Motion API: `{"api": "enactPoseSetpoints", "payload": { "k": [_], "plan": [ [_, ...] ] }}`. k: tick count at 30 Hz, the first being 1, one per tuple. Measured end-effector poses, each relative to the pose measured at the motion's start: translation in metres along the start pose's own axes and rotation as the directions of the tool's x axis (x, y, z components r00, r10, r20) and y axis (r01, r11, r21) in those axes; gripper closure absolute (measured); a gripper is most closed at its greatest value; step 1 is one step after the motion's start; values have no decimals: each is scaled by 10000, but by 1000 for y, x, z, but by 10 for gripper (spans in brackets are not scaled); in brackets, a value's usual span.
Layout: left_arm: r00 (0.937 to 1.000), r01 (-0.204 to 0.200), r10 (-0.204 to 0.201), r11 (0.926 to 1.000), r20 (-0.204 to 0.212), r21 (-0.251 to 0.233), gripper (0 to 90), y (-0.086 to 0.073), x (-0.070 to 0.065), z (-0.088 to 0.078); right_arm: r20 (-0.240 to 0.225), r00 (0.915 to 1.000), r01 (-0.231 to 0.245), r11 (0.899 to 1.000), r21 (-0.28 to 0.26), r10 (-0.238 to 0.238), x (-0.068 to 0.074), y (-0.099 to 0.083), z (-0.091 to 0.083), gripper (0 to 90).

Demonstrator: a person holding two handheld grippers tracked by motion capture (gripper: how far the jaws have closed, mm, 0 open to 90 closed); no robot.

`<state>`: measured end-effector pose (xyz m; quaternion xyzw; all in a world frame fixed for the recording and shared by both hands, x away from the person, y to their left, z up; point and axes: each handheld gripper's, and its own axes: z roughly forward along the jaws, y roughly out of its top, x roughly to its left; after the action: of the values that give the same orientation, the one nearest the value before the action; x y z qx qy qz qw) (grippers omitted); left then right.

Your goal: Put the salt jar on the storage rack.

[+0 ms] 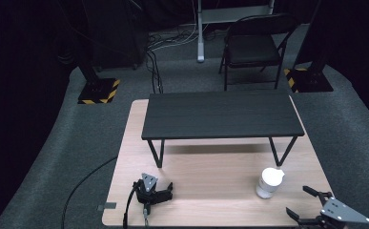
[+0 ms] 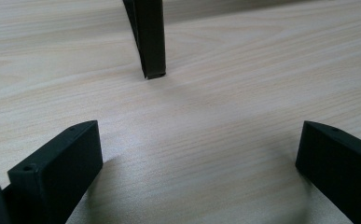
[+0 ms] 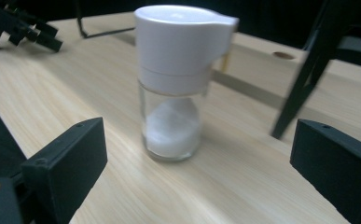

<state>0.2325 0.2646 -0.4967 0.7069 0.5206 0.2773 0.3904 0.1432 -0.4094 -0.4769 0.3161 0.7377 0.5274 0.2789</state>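
Observation:
A glass shaker [image 1: 269, 183] with a white cap and white powder in its lower part stands upright on the wooden table [image 1: 210, 205], right of the middle. My right gripper [image 1: 298, 200] hovers at the table's front right corner, open, and its jaws point at the shaker [image 3: 172, 84], which stands just beyond them, apart from both. My left gripper [image 1: 153, 187] rests on the table at the front left, open, with nothing between its jaws. In the left gripper view the jaws [image 2: 197, 158] face the foot of a black leg [image 2: 150, 42] of the low shelf.
A low black shelf [image 1: 222, 114] on thin angled legs spans the back half of the table. My left gripper [image 3: 15, 28] lies far off in the right gripper view. A black folding chair [image 1: 251, 45], two hazard-striped stand bases [image 1: 98, 90] and cables [image 1: 84, 181] are on the grey carpet.

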Motion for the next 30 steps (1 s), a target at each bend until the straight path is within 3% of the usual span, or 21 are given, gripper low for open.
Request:
{"api": "enactPoseSetpoints", "payload": {
  "k": [2, 6, 18, 30],
  "plan": [
    [10000, -17, 17, 10000, -2, 3, 3, 0, 0, 0, 36, 9996, -282, 9995, -166, 283, -1, -8, -8, 4],
    [10000, -21, 21, 10000, -3, 5, 3, 0, 0, 0, 129, 9999, -103, 9999, -122, 105, 1, -10, -12, 0],
    [10000, 3, -3, 10000, 1, 0, 3, 0, 0, 0, -40, 10000, 83, 9998, 204, -82, 6, -7, -5, 0],
    [10000, -1, 1, 10000, 1, 1, 3, 0, 0, 0, -553, 9984, 122, 9983, 561, -91, 8, 0, 16, 0]
  ]
}}
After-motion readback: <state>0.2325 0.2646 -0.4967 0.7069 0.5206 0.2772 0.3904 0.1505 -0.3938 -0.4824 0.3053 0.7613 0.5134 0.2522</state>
